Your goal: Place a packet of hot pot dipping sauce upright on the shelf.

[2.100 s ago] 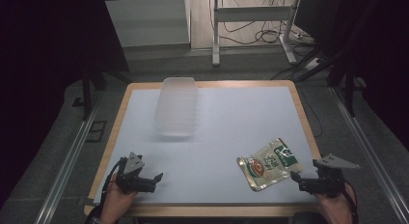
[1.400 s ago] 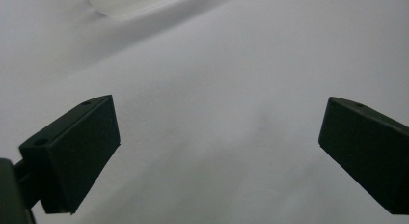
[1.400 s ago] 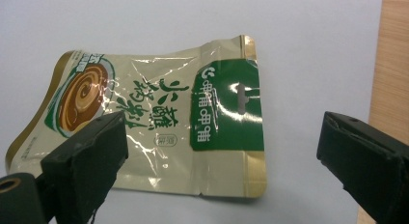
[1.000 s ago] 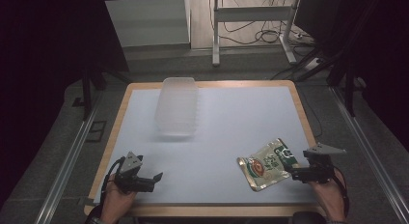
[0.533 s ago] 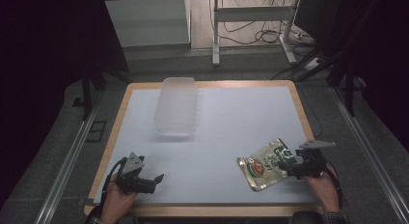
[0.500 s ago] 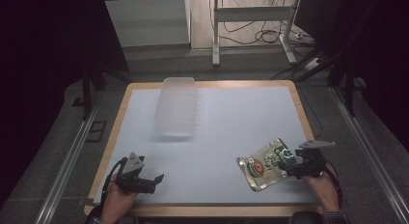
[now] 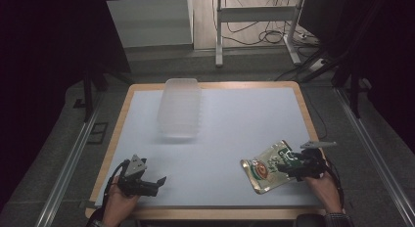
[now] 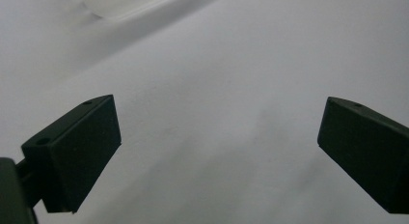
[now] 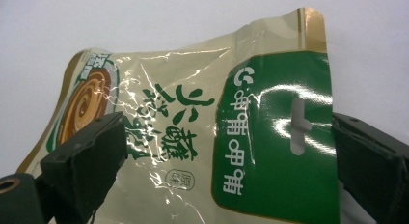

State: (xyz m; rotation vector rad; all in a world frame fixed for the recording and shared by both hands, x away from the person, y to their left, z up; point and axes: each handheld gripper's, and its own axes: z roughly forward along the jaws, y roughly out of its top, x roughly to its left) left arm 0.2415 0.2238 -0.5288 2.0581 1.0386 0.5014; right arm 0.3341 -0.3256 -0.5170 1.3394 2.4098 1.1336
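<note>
Black jaws, right side: my right gripper has its jaws spread wide with the snack pouch lying between them, nothing pinched yet.
What changed: a couple seconds back that gripper sat off the pouch's right edge, now it's slid in over the green header end, so I'd call this the approach basically done.
Pouch spot: flat on the white table mat, near front-right corner, gold and green, tilted a bit.
Next, my guess: close on the header end and lift, foil looks slippery so it may skate.
Left side: left gripper jaws wide open over bare mat, parked at front-left, hasn't moved.
Further out: clear plastic tub at the back-left, well apart from the pouch, probably where it's headed.
</note>
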